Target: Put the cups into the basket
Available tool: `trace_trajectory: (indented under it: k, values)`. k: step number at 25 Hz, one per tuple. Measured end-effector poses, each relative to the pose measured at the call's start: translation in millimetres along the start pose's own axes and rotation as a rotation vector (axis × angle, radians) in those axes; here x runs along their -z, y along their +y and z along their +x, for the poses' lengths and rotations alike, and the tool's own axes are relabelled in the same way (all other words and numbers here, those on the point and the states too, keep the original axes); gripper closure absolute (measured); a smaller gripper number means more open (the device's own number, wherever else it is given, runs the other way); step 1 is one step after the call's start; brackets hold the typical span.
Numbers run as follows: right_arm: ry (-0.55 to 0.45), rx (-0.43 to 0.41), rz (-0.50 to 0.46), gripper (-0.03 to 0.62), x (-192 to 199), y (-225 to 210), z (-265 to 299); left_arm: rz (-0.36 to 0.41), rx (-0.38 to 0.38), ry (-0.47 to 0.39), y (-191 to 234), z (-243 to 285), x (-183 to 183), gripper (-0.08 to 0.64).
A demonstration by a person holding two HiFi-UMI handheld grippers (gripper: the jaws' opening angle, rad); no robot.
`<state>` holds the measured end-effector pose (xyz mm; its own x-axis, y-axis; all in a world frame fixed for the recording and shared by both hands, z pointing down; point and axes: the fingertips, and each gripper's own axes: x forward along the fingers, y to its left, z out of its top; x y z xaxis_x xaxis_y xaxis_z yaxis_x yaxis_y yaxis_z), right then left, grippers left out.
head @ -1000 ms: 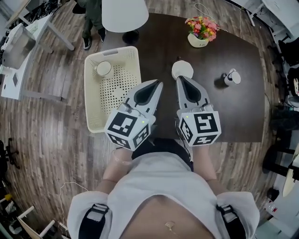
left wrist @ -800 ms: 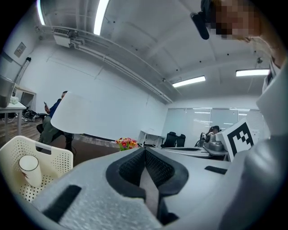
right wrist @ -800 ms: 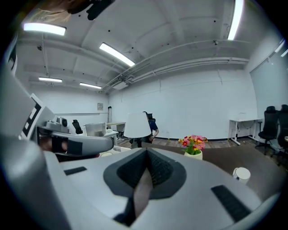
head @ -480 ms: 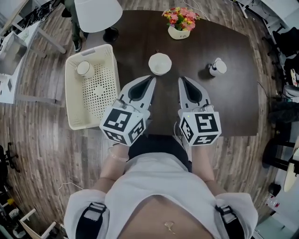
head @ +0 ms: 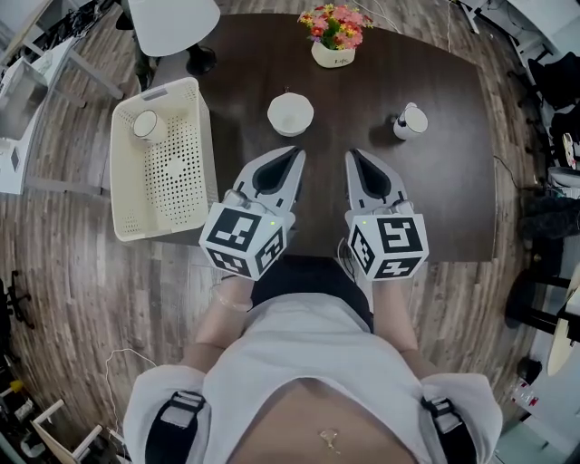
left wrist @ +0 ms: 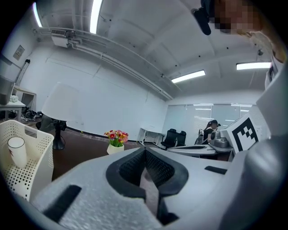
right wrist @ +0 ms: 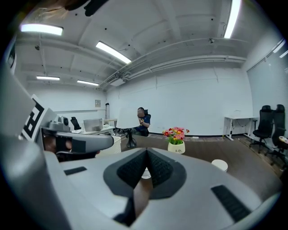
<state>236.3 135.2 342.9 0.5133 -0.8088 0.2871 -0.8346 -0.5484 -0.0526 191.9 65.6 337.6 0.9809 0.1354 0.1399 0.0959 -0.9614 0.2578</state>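
Observation:
A wide white cup [head: 290,113] stands on the dark table [head: 453,199], a little beyond my two grippers. A second white cup with a handle [head: 410,120] sits to the right. A third cup [head: 145,125] stands inside the cream perforated basket [head: 163,181] on the floor at the left, and it also shows in the left gripper view as cup [left wrist: 17,150] in basket [left wrist: 33,164]. My left gripper [head: 294,154] and right gripper [head: 353,156] hover side by side over the table's near half, both shut and empty. The handled cup [right wrist: 219,165] shows right of the right gripper's jaws.
A pot of flowers [head: 332,36] stands at the table's far edge. A white round seat [head: 172,23] on a black foot stands behind the basket. Desks and office chairs ring the wooden floor, and a person sits far off in the right gripper view.
Both grippers have drawn back from the wide white cup, which stood at the right gripper's tip a second ago. Basket and table things have slid left and away in the head view.

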Motion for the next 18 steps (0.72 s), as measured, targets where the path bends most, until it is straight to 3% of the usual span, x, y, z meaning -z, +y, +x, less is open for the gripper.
trace_trajectory:
  k: [18]
  values:
    - [0.004,-0.048,-0.006,0.581,10,-5,-5,-0.013,-0.044,0.006,-13,-2,14,0.549]
